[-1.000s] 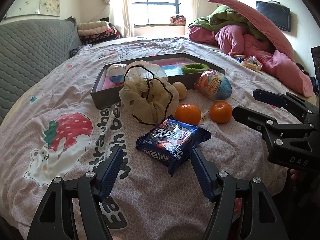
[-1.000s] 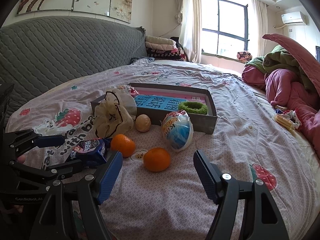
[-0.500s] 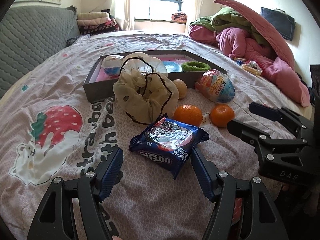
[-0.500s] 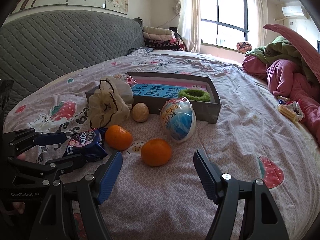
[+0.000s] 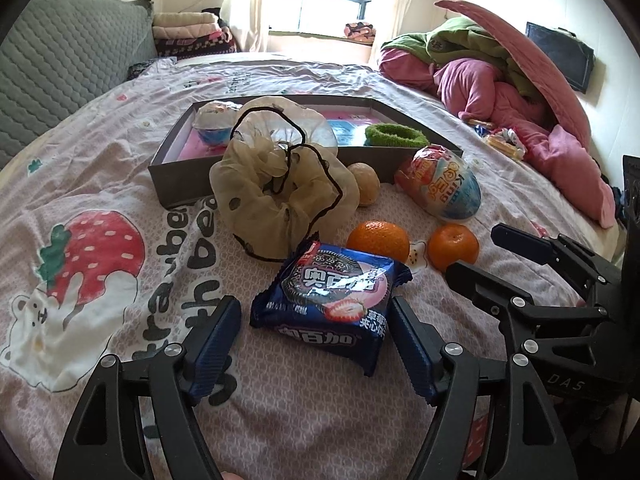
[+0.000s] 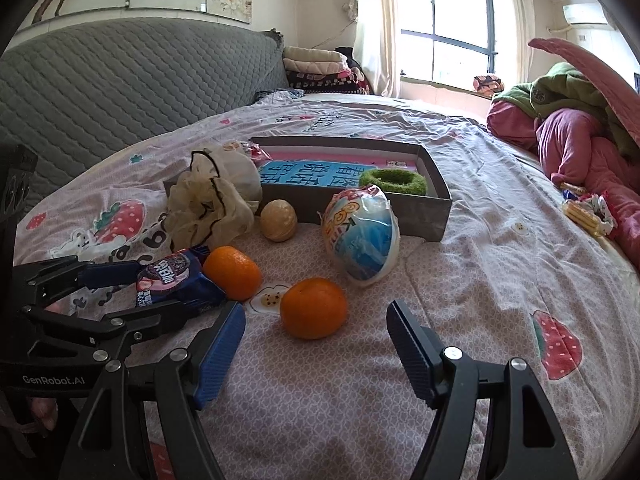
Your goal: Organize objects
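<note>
The left tool (image 5: 316, 344) stands wide open with nothing gripped; the blue cookie packet (image 5: 330, 300) lies flat on the bedspread (image 5: 120, 184) between its two blue-padded fingers, its right edge touching or nearly touching the right finger, the left finger well clear. Just beyond the packet sits an orange (image 5: 378, 240), and to its right a second orange (image 5: 453, 247), with a small cartoon print on the cloth between them. Ahead and slightly left of the tool a cream gauze drawstring bag (image 5: 280, 196) slumps against the near wall of a shallow grey box (image 5: 176, 184); a tan ball (image 5: 364, 189) rests beside the bag, and a foil-wrapped toy egg (image 5: 440, 186) lies further right. Inside the box are a green ring (image 5: 396, 136), a blue booklet and a small wrapped item in the far left corner. The right tool (image 6: 316, 346) is likewise fully spread and holds nothing, the second orange just ahead of its gap. The bedspread is pale pink, wrinkled, printed with strawberries, a bear and dark lettering. A grey quilted headboard (image 6: 120, 76) rises to the left, folded blankets (image 6: 316, 68) stack by a curtained window (image 6: 444, 24), and pink and green bedding (image 5: 500, 76) is heaped to the right.
</note>
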